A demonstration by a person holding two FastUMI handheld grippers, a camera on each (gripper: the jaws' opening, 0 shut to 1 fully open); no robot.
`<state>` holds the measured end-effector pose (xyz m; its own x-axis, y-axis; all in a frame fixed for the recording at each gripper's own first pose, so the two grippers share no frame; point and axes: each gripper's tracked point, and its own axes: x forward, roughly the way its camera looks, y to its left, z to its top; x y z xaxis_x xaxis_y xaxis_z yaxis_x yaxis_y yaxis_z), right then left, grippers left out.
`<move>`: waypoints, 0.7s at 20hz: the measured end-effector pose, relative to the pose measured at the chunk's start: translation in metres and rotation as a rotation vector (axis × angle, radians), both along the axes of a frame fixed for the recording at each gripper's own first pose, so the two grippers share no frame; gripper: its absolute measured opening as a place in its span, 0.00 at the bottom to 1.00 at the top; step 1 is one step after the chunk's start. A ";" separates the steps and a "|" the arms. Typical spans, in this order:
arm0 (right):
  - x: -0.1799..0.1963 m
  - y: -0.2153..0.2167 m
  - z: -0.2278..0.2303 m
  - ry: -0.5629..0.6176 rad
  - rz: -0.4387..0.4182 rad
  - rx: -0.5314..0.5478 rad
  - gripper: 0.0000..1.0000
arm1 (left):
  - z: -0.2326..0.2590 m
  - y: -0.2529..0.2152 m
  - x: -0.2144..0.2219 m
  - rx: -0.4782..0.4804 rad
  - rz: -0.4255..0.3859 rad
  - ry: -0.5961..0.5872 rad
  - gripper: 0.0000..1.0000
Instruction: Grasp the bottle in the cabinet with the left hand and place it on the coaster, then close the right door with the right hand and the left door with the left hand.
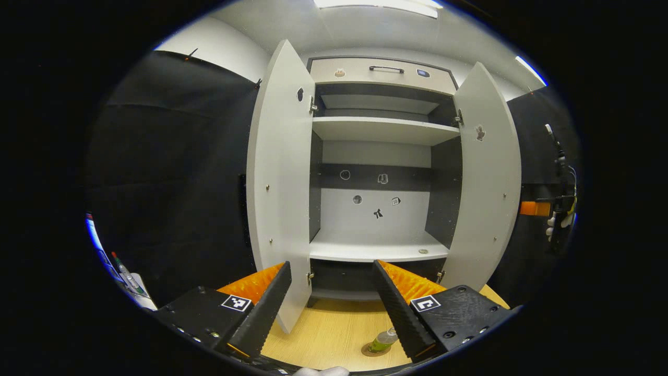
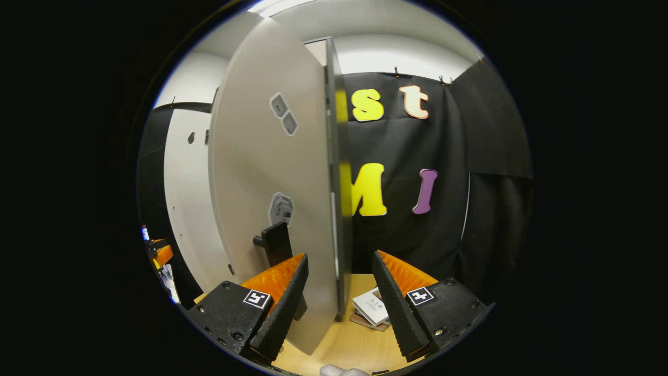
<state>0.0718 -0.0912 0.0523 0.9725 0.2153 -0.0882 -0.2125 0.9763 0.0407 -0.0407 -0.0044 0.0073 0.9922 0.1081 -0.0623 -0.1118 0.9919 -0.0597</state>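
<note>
Evidently the bottle [image 1: 385, 340] already stands on the coaster [image 1: 377, 351], lower centre. Both claws gape empty; right claw [image 2: 339, 308] straddles the right door's [image 2: 271, 183] edge; pushing it shut comes next.

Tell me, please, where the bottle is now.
In the left gripper view the bottle stands on the coaster on the wooden table, in front of the open cabinet.

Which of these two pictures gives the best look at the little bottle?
The left gripper view: the bottle stands on its coaster on the wooden table, partly behind a gripper finger. The right gripper view faces the right door, not the bottle.
</note>
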 end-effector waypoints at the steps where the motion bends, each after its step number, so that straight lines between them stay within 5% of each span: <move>1: 0.001 0.007 0.000 -0.003 0.013 0.003 0.78 | 0.001 0.001 0.000 -0.002 0.003 -0.003 0.95; 14: 0.010 0.097 -0.007 -0.029 0.188 -0.016 0.78 | -0.004 0.028 -0.015 -0.004 0.029 0.003 0.95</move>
